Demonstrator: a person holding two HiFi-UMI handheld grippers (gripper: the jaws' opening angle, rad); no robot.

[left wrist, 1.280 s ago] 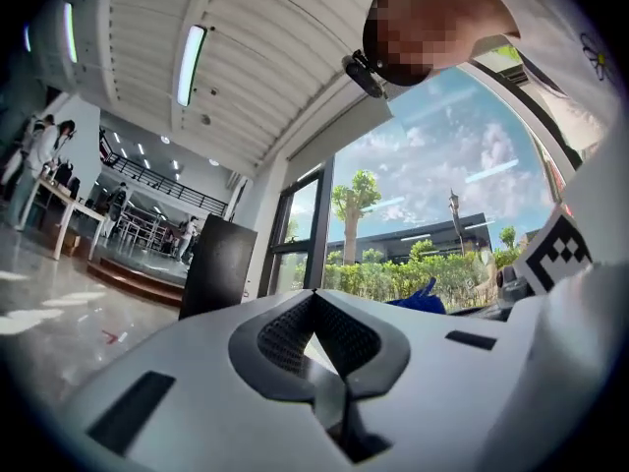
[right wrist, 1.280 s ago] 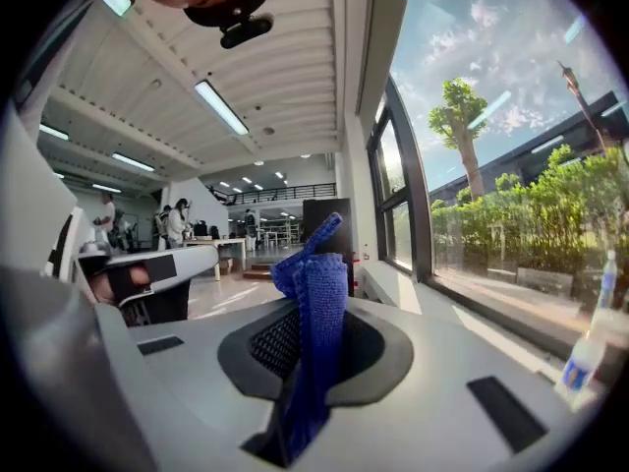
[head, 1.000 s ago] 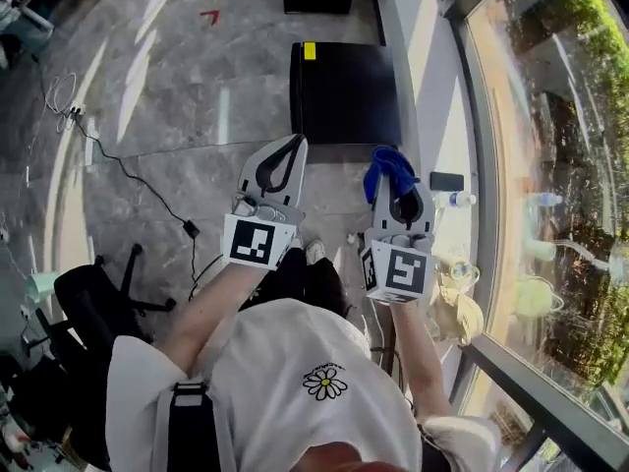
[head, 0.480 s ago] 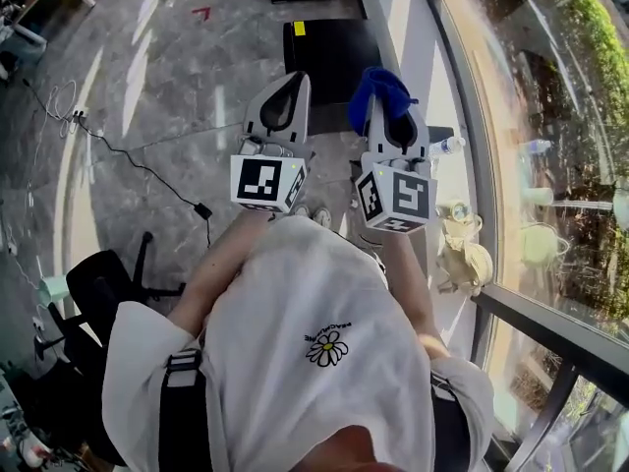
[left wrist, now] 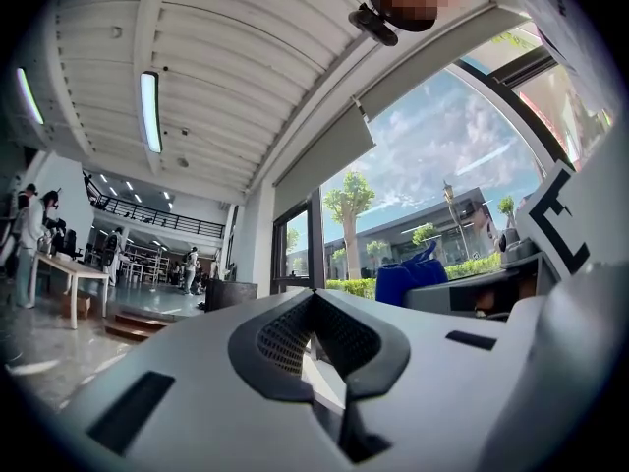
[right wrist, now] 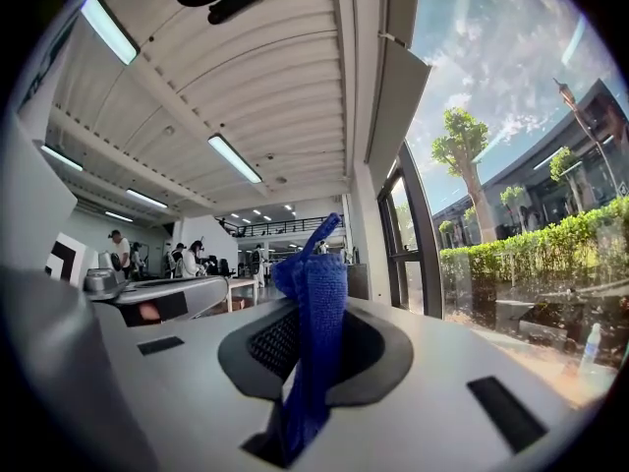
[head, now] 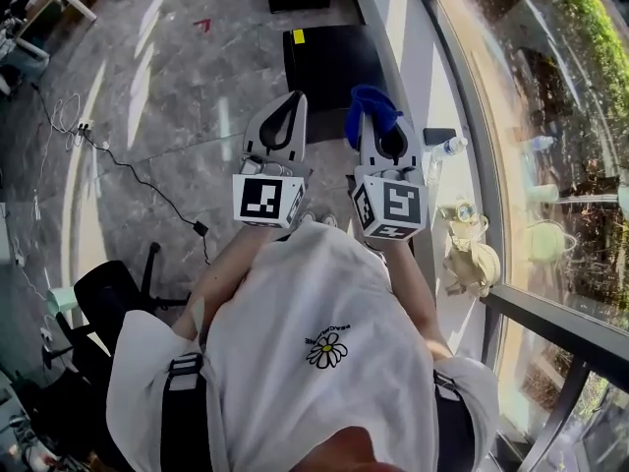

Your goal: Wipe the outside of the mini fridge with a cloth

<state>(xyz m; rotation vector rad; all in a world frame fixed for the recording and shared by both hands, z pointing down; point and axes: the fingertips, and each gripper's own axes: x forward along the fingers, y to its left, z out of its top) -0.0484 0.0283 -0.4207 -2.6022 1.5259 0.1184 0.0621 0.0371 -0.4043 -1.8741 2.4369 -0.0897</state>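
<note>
Black office chair (head: 108, 293) stands at the floor's (head: 147, 87) left edge, and a thin cable (head: 138, 175) trails across the grey stone; the left gripper (head: 287, 116) is held up before the person's chest, its jaws pressed together on nothing; beyond it the black mini fridge (head: 329, 62) sits on the floor at its right edge, against the window ledge (head: 408, 77), with a yellow sticker (head: 298, 36) at its top corner; the right gripper (head: 381, 131), just beside the left one, pinches a blue cloth (head: 371, 101) that stands up out of its jaws, apart from the fridge; a bottle (head: 449, 146) lies on the ledge.
</note>
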